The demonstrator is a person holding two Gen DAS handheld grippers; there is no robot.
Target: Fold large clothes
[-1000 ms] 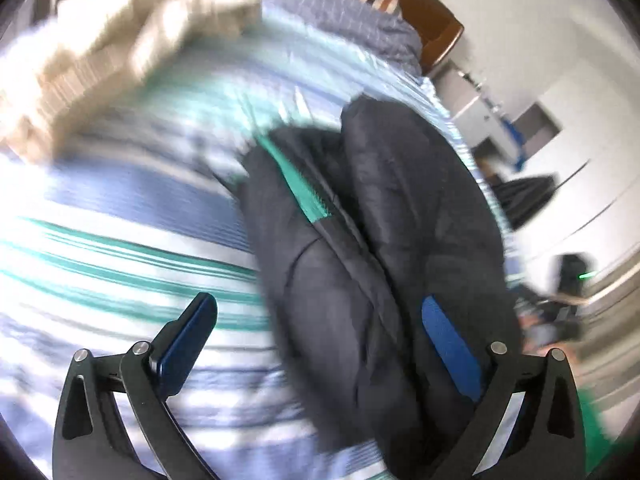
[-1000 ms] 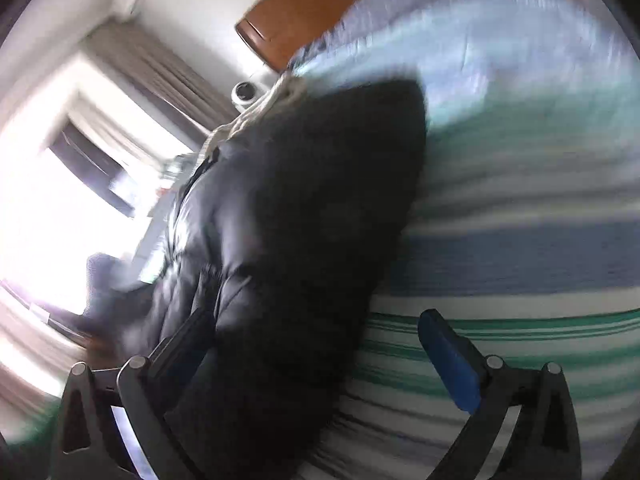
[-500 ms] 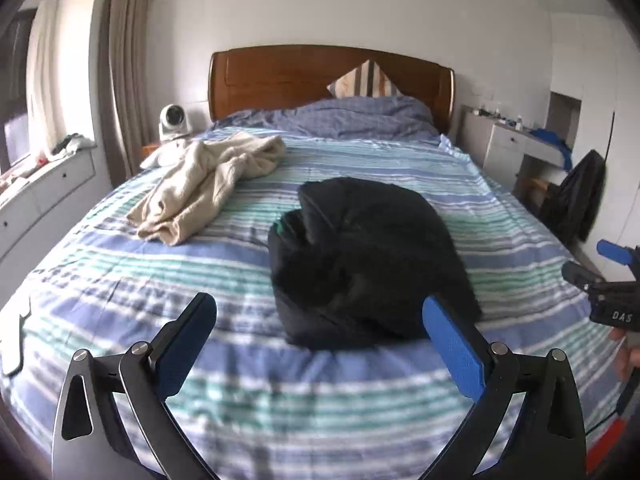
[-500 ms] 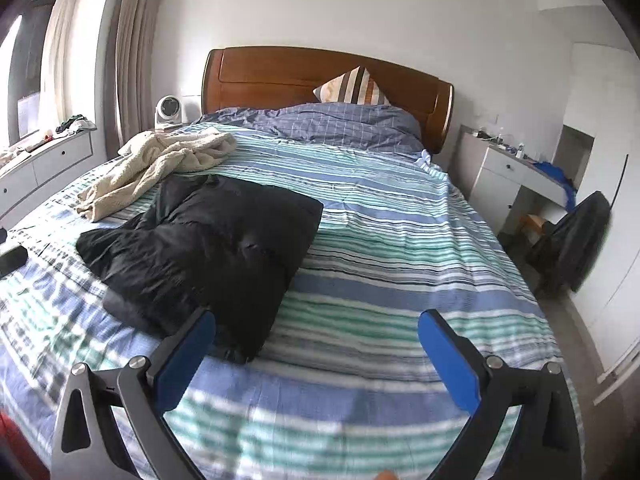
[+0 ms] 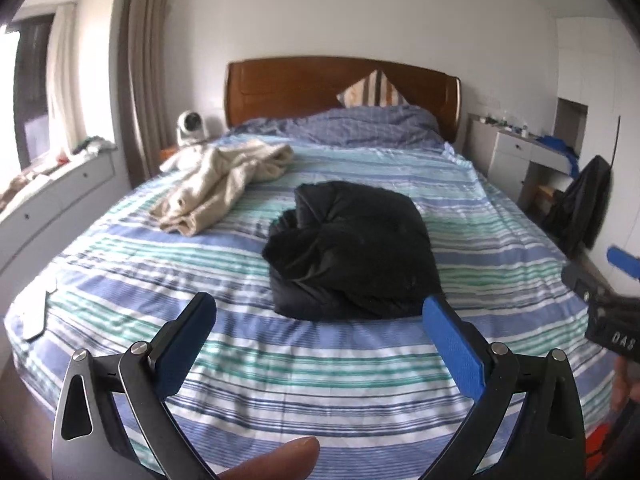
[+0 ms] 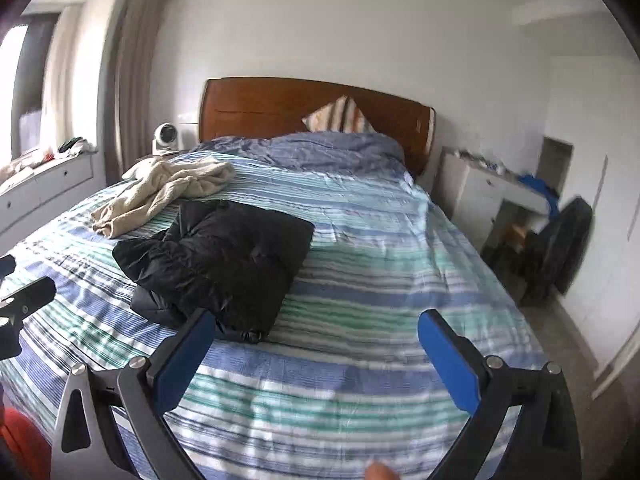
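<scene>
A black jacket (image 5: pixel 352 252) lies folded into a bulky bundle near the middle of the striped bed (image 5: pixel 280 372), with a cream garment (image 5: pixel 224 188) crumpled beyond it toward the wooden headboard (image 5: pixel 320 88). The left tongs (image 5: pixel 320 332) hang over the foot of the bed with their blue pads wide apart and nothing between them. The right tongs (image 6: pixel 316 340) are likewise spread and empty, the jacket just past their left pad.
</scene>
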